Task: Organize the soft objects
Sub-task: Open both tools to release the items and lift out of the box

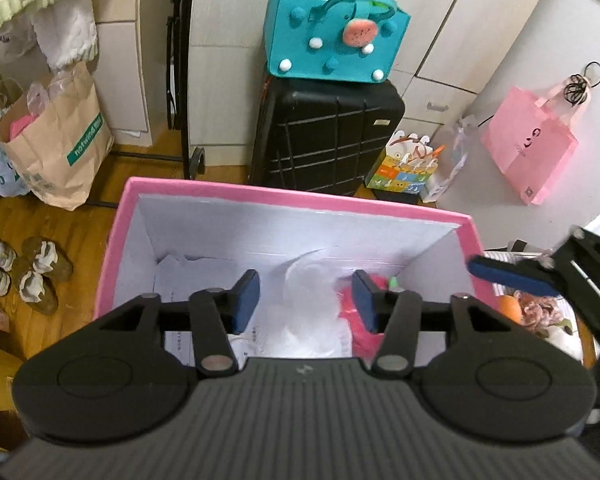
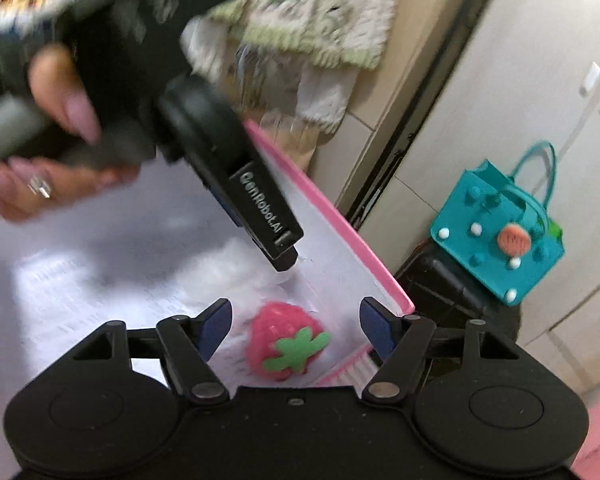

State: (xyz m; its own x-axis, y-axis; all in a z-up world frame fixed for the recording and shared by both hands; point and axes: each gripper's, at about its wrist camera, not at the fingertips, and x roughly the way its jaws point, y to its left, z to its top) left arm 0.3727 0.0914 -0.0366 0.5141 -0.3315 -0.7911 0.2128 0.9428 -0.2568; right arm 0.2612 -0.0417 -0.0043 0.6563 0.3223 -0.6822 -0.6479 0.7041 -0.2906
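Note:
A pink storage box with white inner walls stands open on the floor; its rim also shows in the right wrist view. Inside lie white papers, clear plastic wrap and a pink plush strawberry with a green leaf; it also shows in the left wrist view. My left gripper is open and empty above the box. My right gripper is open and empty just above the strawberry. The right gripper also shows in the left wrist view, and the left gripper in the right wrist view.
A black suitcase with a teal felt bag on it stands behind the box. A paper bag and shoes are at the left. A pink bag hangs at the right. More plush toys lie right of the box.

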